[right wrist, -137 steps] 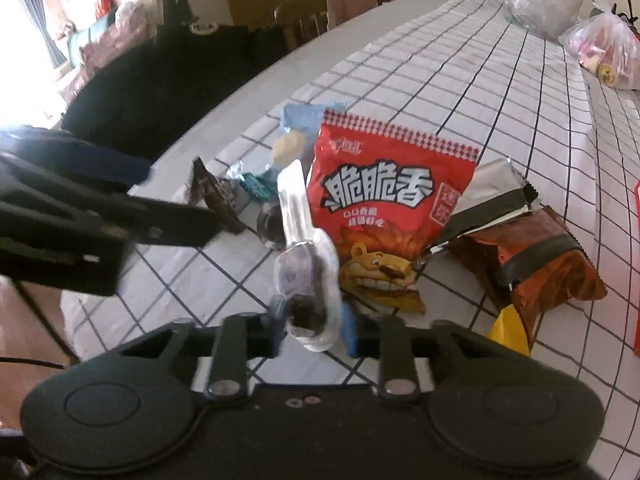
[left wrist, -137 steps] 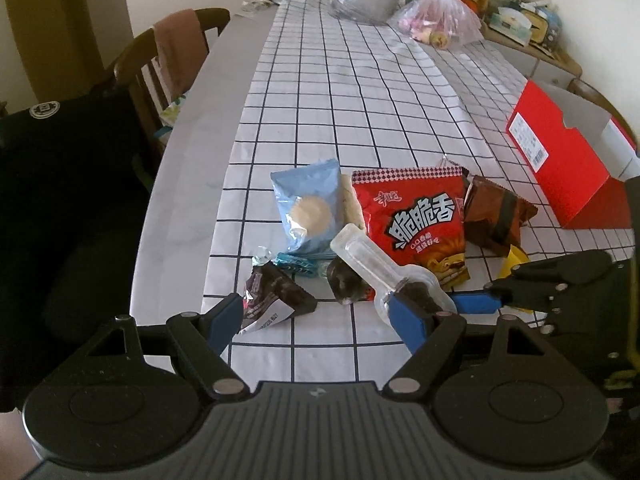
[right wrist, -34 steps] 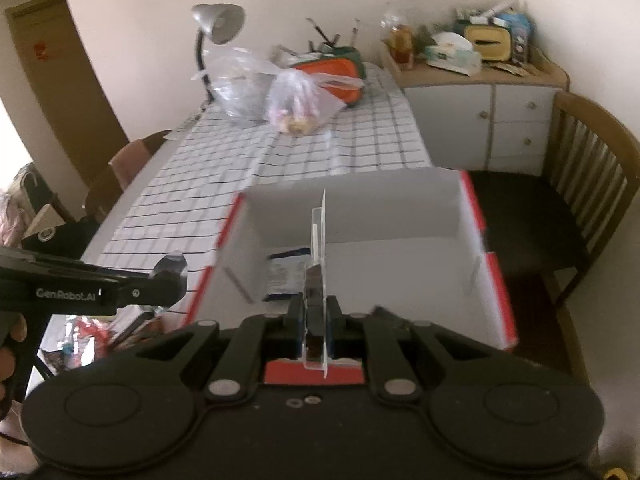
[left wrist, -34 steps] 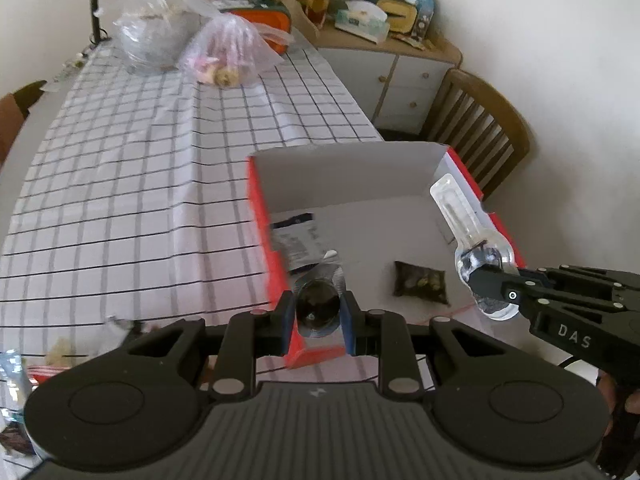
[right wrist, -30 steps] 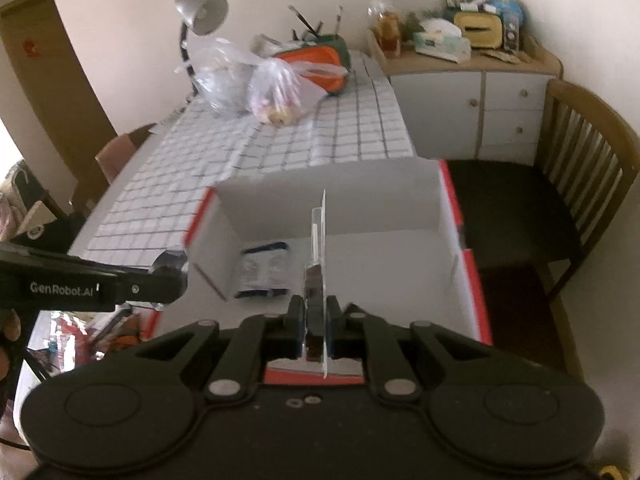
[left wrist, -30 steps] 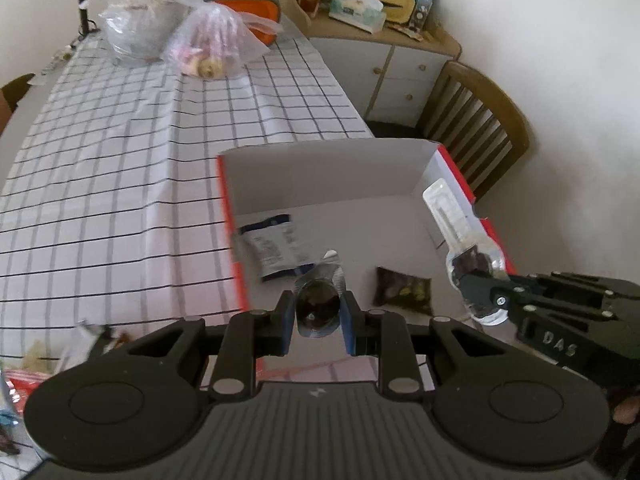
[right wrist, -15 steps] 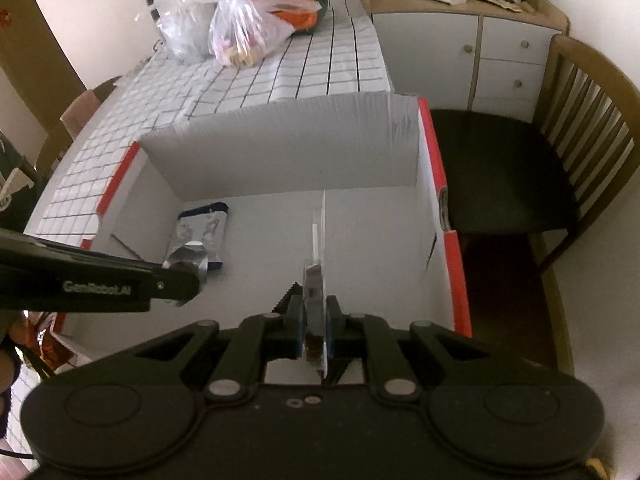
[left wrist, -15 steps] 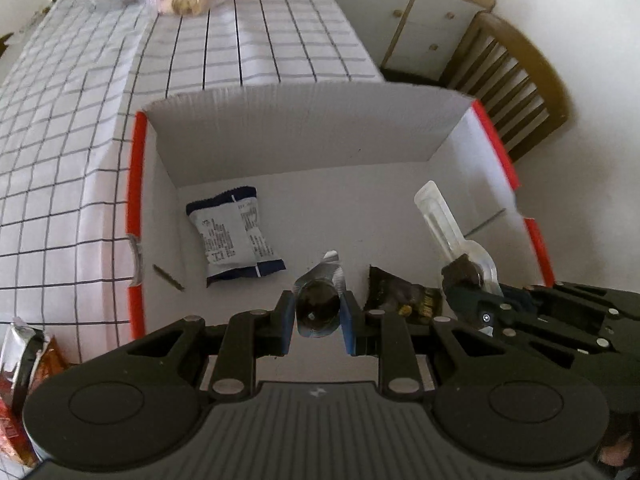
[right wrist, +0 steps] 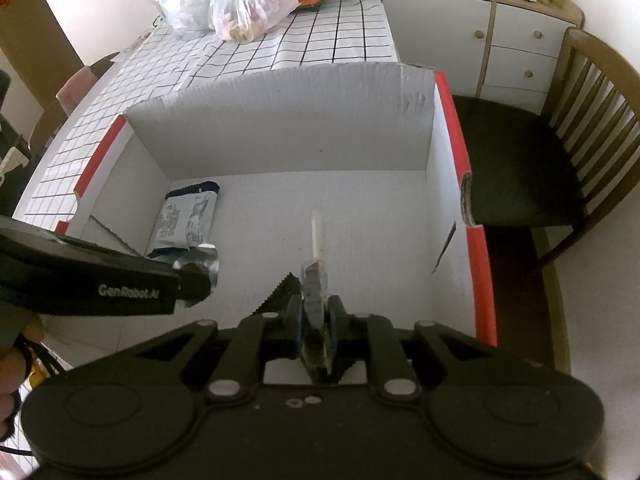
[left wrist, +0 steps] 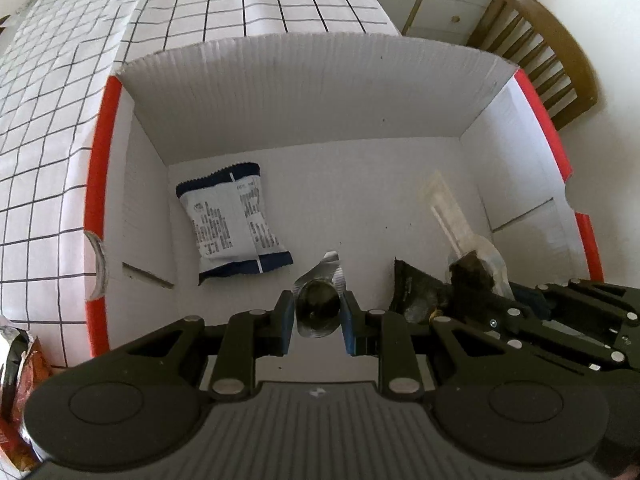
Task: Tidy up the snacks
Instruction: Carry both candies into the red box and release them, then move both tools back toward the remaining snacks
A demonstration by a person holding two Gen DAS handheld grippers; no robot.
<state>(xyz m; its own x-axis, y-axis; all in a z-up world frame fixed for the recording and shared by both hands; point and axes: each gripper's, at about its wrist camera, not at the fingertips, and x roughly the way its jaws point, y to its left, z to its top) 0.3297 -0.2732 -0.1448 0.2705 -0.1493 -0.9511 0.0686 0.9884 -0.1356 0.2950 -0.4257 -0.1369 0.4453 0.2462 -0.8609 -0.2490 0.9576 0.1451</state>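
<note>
A red box with a white inside [left wrist: 280, 96] stands open on the checked table; it also shows in the right wrist view [right wrist: 280, 128]. My left gripper [left wrist: 316, 322] is shut on a small round foil-wrapped snack [left wrist: 318, 304], low inside the box. My right gripper [right wrist: 316, 320] is shut on a clear plastic snack packet [right wrist: 316, 264] with a dark piece inside; the packet also shows in the left wrist view [left wrist: 452, 216]. A blue and white snack packet [left wrist: 232, 224] lies on the box floor at left. A dark packet [left wrist: 412, 292] lies between the grippers.
A wooden chair [right wrist: 560, 152] stands right of the box. White drawers [right wrist: 516, 52] are behind it. Plastic bags [right wrist: 240, 8] sit at the table's far end. An orange snack bag [left wrist: 16, 364] lies left of the box.
Both grippers have moved forward and down, deeper into the box, each still holding its snack. The box fills more of both views.
</note>
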